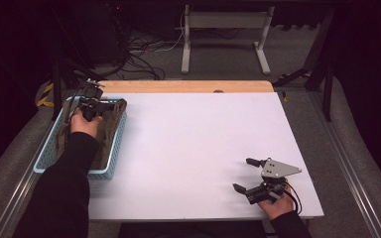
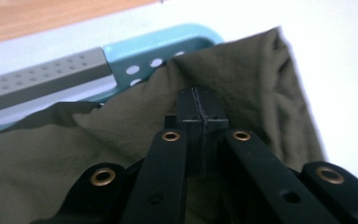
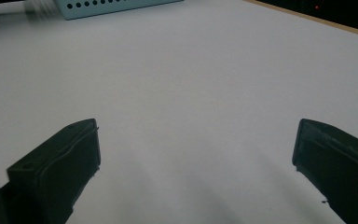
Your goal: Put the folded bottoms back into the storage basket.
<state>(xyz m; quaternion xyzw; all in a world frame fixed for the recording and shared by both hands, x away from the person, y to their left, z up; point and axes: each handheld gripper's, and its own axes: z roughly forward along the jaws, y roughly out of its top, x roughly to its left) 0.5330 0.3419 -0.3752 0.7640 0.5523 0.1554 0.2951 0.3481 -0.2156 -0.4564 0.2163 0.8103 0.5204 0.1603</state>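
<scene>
White tabletop [image 1: 193, 148] carries a blue basket [image 1: 110, 161] at far left; left tongs [image 2: 202, 109] are closed above olive cloth [image 2: 51, 158], right tongs [image 1: 244, 174] wide open near right.

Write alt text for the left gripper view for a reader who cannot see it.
The left gripper, its two black jaws pressed together, sits over a crumpled olive-green cloth that lies in a light blue perforated plastic basket. Whether cloth is pinched between the jaws cannot be told. Behind are the white tabletop and its wooden edge.
</scene>
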